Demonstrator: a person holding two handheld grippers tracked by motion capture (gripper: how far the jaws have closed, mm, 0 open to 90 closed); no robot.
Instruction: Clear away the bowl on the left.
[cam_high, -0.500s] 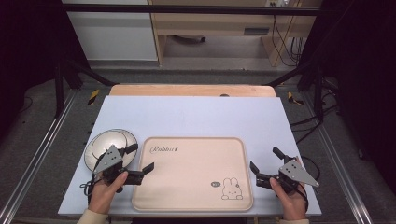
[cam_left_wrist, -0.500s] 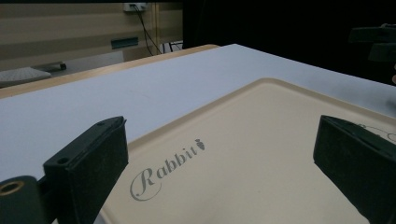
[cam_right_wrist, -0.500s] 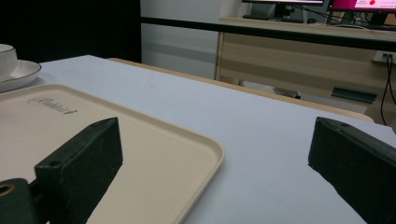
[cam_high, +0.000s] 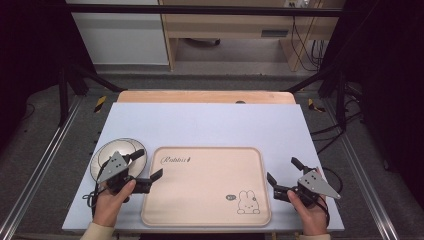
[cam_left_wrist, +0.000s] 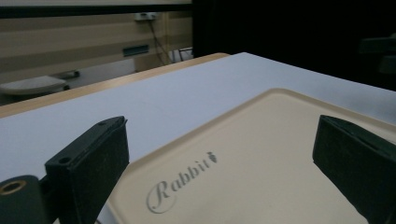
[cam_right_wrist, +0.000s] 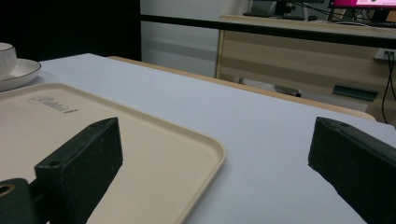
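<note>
Nothing had shifted since the earlier frame — both grippers sat released, flanking the tray at the table's near edge; each should close squarely on its rim.

The left gripper sits slightly farther up and right than half a second ago, its jaws wide apart over the left rim of the beige rabbit tray; the right gripper shows no clear shift.
</note>
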